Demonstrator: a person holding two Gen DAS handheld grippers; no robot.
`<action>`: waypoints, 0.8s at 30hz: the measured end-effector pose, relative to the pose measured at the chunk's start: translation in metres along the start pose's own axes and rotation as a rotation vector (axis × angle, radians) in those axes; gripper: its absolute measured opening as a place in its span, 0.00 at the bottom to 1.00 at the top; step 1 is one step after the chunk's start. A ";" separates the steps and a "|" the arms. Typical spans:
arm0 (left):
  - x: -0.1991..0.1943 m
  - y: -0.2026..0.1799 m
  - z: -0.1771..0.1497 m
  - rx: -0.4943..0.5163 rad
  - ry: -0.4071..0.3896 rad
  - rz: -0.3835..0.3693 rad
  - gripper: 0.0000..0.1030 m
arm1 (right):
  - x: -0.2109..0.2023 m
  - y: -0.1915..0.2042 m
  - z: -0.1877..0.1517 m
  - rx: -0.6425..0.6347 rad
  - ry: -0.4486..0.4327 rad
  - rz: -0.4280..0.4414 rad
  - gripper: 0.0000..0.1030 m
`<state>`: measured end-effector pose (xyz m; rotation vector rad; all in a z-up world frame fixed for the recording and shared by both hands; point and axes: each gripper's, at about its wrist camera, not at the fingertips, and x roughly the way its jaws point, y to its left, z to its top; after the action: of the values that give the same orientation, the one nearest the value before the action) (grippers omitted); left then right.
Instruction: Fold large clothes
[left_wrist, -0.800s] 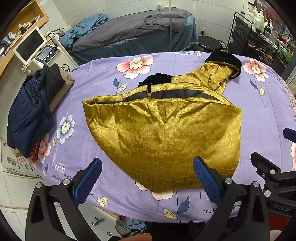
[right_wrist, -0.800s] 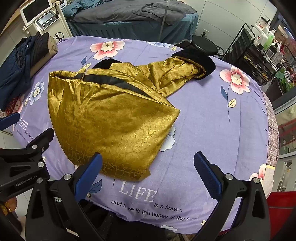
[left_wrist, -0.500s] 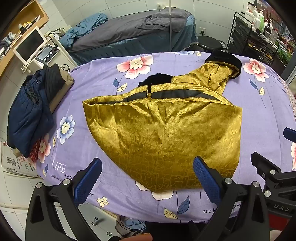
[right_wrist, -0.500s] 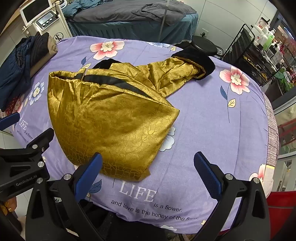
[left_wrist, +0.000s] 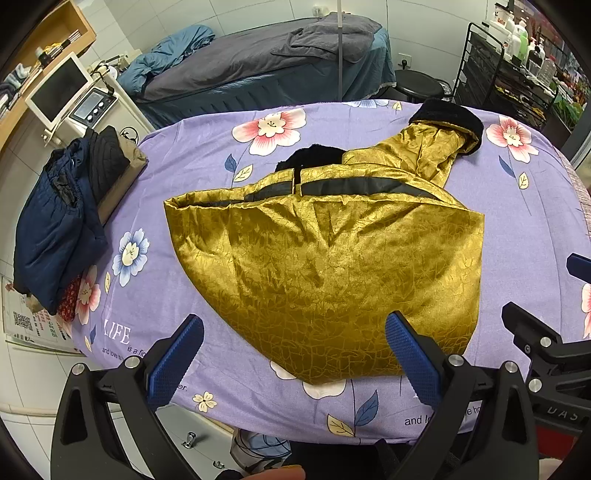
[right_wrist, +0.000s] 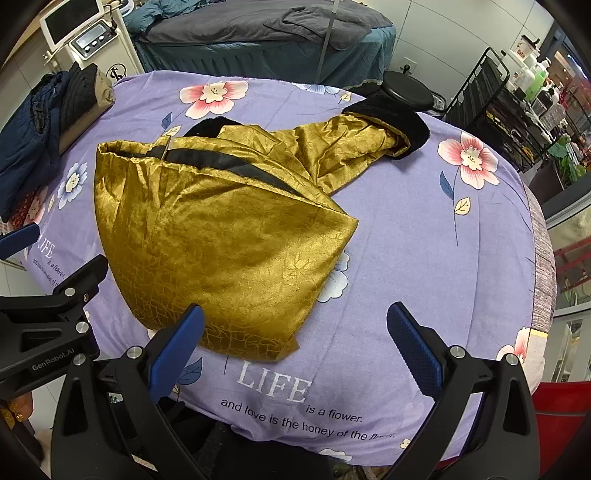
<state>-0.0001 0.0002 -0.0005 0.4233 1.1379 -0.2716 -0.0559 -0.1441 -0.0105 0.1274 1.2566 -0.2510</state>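
While I hold both tools low over the near edge of the bed, nothing is in their grip. My left gripper (left_wrist: 293, 354) has its two blue fingers (left_wrist: 173, 363) spread wide apart, and it points at the bottom edge of the gold coat (left_wrist: 332, 266). My right gripper (right_wrist: 293, 349) is spread wide too. Its left finger (right_wrist: 177, 347) sits over the coat's lowest corner, and its right finger is over the bare purple sheet (right_wrist: 424, 229). I cannot tell if any finger touches the cloth.

The gold coat (right_wrist: 221, 236) lies flat in the middle of the sheet with flowers on it. It is shiny and has a crackly pattern. It is folded partway, so the body looks like a big pouch that gets narrow toward me. A dark band (left_wrist: 354, 182) runs across its top. One sleeve (right_wrist: 351, 144) sticks out to the far right, and it ends in a fuzzy black cuff (right_wrist: 399, 122). A bit of black fur collar (left_wrist: 314, 157) peeks out behind the top.

A pile of dark blue clothes (left_wrist: 59, 221) sits at the left edge of the bed, well apart from the coat.
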 end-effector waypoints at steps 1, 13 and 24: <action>0.005 -0.002 0.000 -0.001 0.003 0.000 0.94 | 0.000 0.000 0.000 0.000 0.001 0.000 0.94; 0.008 0.001 0.001 -0.003 0.019 -0.004 0.94 | 0.004 -0.001 0.002 -0.002 0.012 -0.001 0.95; 0.011 0.002 0.001 -0.008 0.028 -0.010 0.94 | 0.007 0.000 0.003 -0.003 0.020 -0.001 0.94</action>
<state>0.0057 0.0013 -0.0098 0.4159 1.1686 -0.2701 -0.0508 -0.1460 -0.0165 0.1269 1.2772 -0.2489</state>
